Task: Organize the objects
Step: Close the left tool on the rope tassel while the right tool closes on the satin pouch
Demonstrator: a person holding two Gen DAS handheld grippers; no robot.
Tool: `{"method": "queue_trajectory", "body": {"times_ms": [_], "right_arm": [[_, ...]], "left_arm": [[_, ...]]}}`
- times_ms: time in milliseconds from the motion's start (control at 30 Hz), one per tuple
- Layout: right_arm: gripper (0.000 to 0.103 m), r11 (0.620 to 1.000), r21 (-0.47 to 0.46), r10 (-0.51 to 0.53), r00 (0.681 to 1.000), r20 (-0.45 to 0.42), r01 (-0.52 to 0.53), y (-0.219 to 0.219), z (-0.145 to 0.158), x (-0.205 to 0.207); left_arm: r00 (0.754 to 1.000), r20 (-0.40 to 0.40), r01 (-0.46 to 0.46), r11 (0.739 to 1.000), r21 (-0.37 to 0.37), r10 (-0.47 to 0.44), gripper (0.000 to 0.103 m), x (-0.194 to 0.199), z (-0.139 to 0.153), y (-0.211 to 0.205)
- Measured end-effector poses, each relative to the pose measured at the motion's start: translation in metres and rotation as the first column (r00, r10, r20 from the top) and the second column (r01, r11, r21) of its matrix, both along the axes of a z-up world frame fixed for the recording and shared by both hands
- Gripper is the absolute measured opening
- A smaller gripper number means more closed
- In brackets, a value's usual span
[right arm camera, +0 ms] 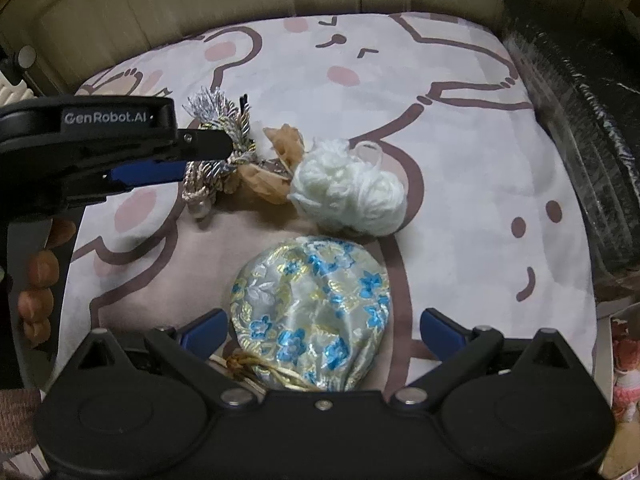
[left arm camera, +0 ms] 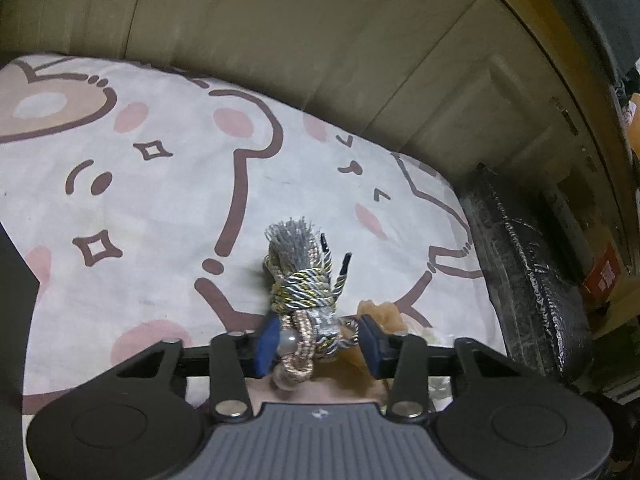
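A bundle of twisted silver, gold and rose cord with a grey tassel (left arm camera: pixel 300 280) lies on the cartoon-print cushion (left arm camera: pixel 140 220). My left gripper (left arm camera: pixel 318 340) is shut on the bundle's lower end, its blue pads against both sides. In the right wrist view the left gripper (right arm camera: pixel 208 160) comes in from the left onto the same bundle (right arm camera: pixel 218 136). A blue-flowered brocade pouch (right arm camera: pixel 316 304) lies between the wide-apart pads of my open right gripper (right arm camera: pixel 322 330), neither pad touching it. A white yarn ball (right arm camera: pixel 352 196) and a crumpled orange gauze piece (right arm camera: pixel 280 160) lie just beyond.
A black quilted object (right arm camera: pixel 580 140) runs along the cushion's right edge. Beige cupboard doors (left arm camera: pixel 320 40) stand behind the cushion. A person's fingers (right arm camera: pixel 40 272) hold the left gripper's handle at the left. A red box (left arm camera: pixel 604 276) sits on shelves at far right.
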State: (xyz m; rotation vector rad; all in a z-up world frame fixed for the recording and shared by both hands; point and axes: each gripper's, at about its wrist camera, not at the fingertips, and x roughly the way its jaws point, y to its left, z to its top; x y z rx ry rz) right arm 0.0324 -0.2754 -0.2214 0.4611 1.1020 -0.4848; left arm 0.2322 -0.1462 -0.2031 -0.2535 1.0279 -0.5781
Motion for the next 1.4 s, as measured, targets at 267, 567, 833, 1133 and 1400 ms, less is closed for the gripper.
{"method": "queue_trajectory", "body": {"times_ms": [267,567,833,1133,1400], "right_arm": [[0.103,1.0,0.01,0.01,1.0,-0.029,-0.01,0.002,-0.005,0.002],[0.103,1.0,0.004,0.015,0.999,-0.045,-0.015,0.003,-0.004,0.003],[0.103,0.999,0.027,0.023,0.997,-0.073,-0.021,0.006,-0.007,0.008],[0.077,0.996,-0.022,0.078,0.986,-0.145,-0.082,0.022,-0.007,0.022],[0.075,0.978,0.08,0.2,0.971,-0.127,-0.191,0.035,-0.002,0.016]], "left_arm": [[1.0,-0.023,-0.015,1.0,-0.006,0.015,0.005,0.002,0.003,0.008],[1.0,-0.021,-0.01,0.999,0.054,0.011,0.005,-0.004,0.014,0.023],[0.998,-0.055,0.019,0.986,0.167,-0.01,0.005,-0.014,0.026,0.055],[0.999,-0.046,0.035,0.966,0.257,-0.024,0.026,-0.022,0.041,0.077],[0.997,-0.048,0.072,0.951,0.301,-0.06,0.044,-0.019,0.027,0.059]]}}
